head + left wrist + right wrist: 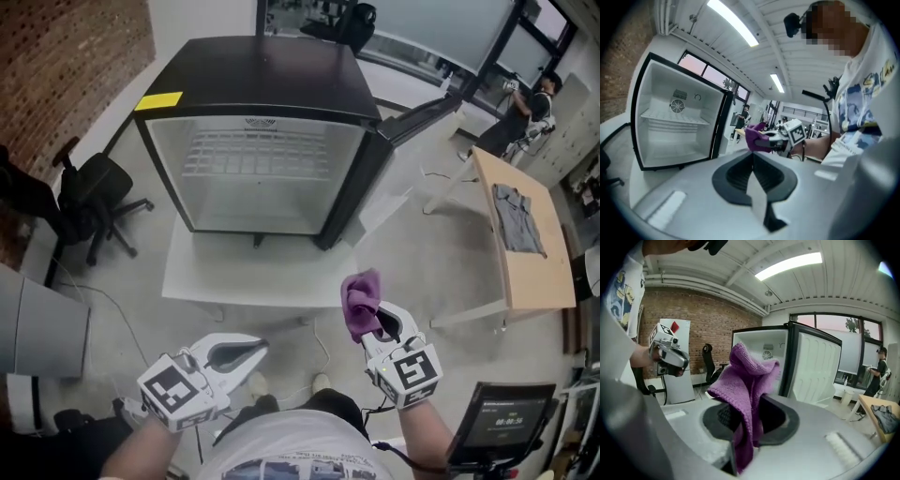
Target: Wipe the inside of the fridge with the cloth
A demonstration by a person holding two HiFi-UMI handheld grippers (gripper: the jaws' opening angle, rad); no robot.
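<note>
A small black fridge (pixel 272 141) lies on a white platform with its door (pixel 427 112) swung open to the right; its white inside (pixel 672 129) holds a wire shelf. My right gripper (pixel 373 323) is shut on a purple cloth (pixel 360 302), which bunches up above the jaws (pixel 749 380). It hovers in front of the fridge, well short of the opening. My left gripper (pixel 258 352) is lower left, jaws closed together with nothing between them (pixel 752 166). In the left gripper view the right gripper (pixel 780 138) and cloth (pixel 754 136) show beyond the jaws.
A black office chair (pixel 89 202) stands left of the fridge by the brick wall. A wooden table (pixel 520 234) with a grey garment is at the right, a person (pixel 520 108) stands beyond it. A screen (pixel 502 417) sits at lower right.
</note>
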